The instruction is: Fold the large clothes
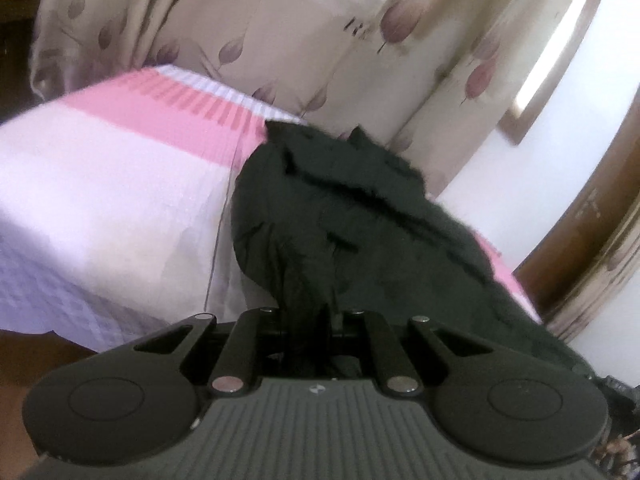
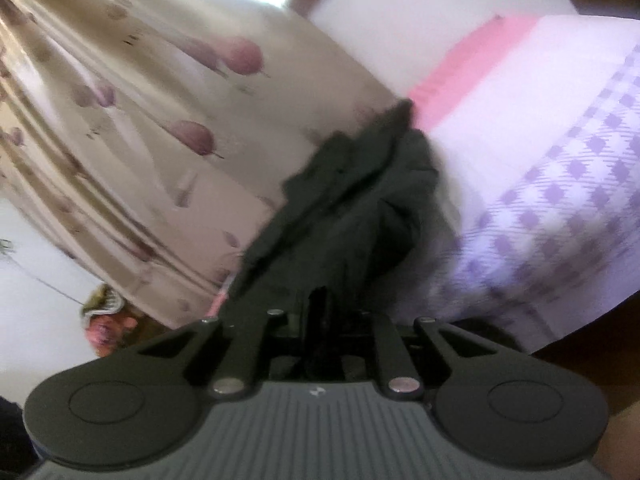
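A large black garment (image 1: 352, 216) with a furry trim hangs bunched over the bed. My left gripper (image 1: 310, 312) is shut on a fold of it, and the cloth spreads away from the jaws toward the curtain. In the right wrist view the same black garment (image 2: 360, 200) stretches away from my right gripper (image 2: 320, 300), which is shut on another part of it. The fingertips of both grippers are hidden in the dark cloth. Both views are tilted and blurred.
The bed (image 1: 100, 184) has a white, pink and lilac checked cover (image 2: 560, 184). A cream curtain with purple leaf print (image 1: 240, 32) hangs behind it, also in the right wrist view (image 2: 140, 120). A wooden door frame (image 1: 592, 248) stands at the right.
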`<state>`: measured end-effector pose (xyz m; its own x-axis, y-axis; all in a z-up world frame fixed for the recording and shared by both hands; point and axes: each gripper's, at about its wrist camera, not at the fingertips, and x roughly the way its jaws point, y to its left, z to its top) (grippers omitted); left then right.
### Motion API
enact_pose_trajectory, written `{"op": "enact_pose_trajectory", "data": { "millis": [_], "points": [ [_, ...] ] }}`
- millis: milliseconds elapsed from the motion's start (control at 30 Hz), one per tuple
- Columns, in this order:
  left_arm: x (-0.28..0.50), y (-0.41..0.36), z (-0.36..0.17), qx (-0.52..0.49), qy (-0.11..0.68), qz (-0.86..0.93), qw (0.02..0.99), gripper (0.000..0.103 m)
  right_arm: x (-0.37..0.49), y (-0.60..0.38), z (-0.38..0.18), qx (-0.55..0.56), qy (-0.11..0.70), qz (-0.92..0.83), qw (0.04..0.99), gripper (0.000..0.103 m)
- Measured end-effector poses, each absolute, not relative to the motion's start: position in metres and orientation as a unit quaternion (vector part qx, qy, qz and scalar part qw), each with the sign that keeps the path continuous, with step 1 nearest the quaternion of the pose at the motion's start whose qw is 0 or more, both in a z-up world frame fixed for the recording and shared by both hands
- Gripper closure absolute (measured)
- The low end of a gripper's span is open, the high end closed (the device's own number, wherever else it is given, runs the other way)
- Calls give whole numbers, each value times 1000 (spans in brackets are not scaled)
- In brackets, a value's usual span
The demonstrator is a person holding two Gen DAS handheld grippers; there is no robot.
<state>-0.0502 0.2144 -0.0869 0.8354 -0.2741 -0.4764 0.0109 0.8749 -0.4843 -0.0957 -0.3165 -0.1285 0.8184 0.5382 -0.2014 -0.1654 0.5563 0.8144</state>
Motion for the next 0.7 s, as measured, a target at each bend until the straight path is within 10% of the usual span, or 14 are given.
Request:
{"op": "enact_pose_trajectory", "data": {
  "millis": [333,700],
  "points": [
    [-77,236,-6,-292,176,-74,937,92,-109,-310,-56,437,152,273,843,92],
    [78,224,44,-287,165,-23,943,85,50,-313,-8,419,141,238,864,92]
  ]
}}
